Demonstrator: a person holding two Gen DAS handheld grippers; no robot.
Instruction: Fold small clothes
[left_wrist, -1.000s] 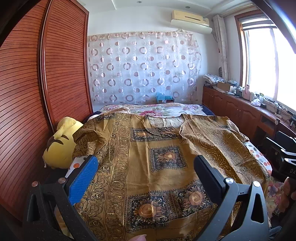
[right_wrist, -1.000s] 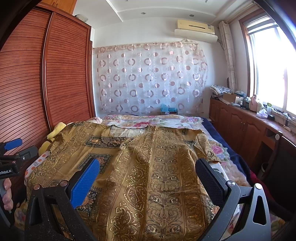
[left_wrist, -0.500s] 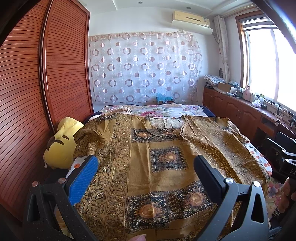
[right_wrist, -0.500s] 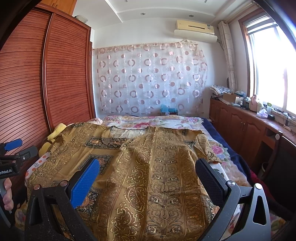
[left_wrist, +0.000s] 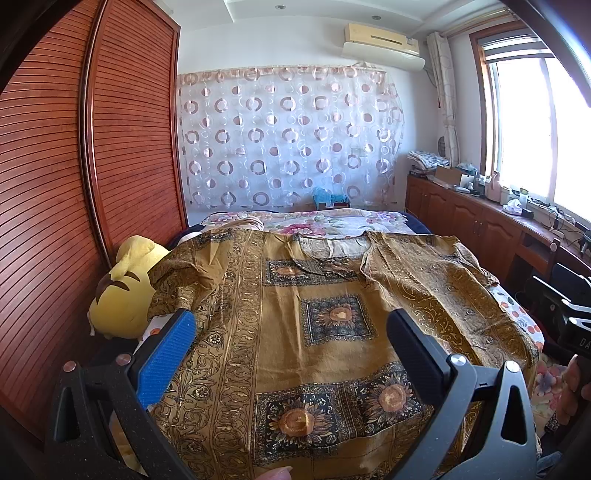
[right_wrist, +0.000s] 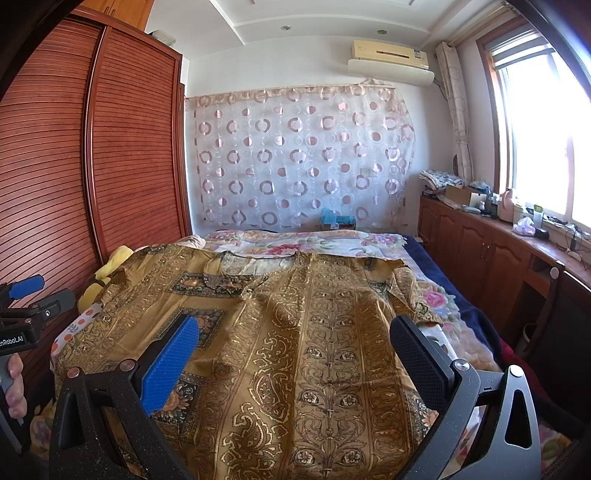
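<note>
Both sets of jaws stand wide apart and hold nothing: the left gripper (left_wrist: 291, 339) and the right gripper (right_wrist: 295, 347) hover above the near end of a gold patterned garment (left_wrist: 317, 317) spread flat on the bed (right_wrist: 436, 295). The garment covers most of the bed, its neckline at the far end and one sleeve lying out toward the window side. No fold appears to have been made, so the work looks to be at its very start, the person lining up for a first grasp. The next move likely calls for each gripper to come down on a hem corner or side edge of the garment, close on a single layer of the thin cloth, and carry it across. Slippery, loose fabric may bunch unless both sides are lifted together. Beside the garment on the wardrobe side sits a yellow plush toy (left_wrist: 122, 291). Beyond the garment, a floral bedsheet (right_wrist: 295, 243) shows at the head of the bed. On the counter (right_wrist: 517, 236) under the window lies assorted clutter too small to identify. No basket or box for finished clothes is visible.
</note>
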